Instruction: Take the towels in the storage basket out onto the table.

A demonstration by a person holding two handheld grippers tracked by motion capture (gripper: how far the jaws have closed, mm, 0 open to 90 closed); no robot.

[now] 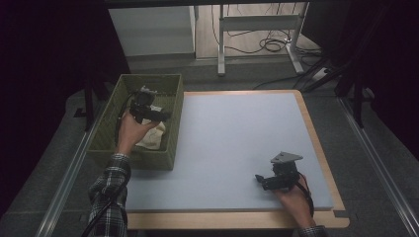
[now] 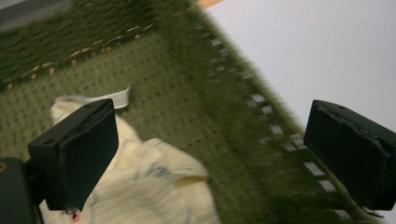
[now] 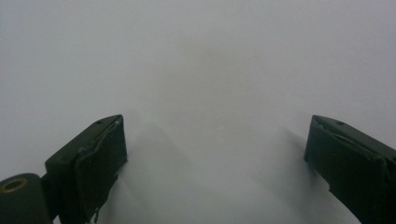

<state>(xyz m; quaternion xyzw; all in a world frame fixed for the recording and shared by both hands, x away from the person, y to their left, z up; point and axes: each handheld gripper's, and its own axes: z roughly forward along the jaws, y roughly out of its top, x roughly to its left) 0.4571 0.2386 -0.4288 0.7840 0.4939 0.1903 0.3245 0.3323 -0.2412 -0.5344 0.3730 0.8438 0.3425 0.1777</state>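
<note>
Woven green basket (image 1: 111, 112) holds crumpled cream cloth (image 2: 154, 186); left hand-held gripper (image 2: 210, 154) agape above.

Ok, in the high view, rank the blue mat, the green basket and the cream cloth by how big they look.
1. blue mat, largest by far.
2. green woven basket.
3. cream cloth, smallest; the left gripper and hand hide part of it, so its full extent is unsure.

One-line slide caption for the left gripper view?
Left gripper open above pale yellow cloth inside green woven basket.
</note>
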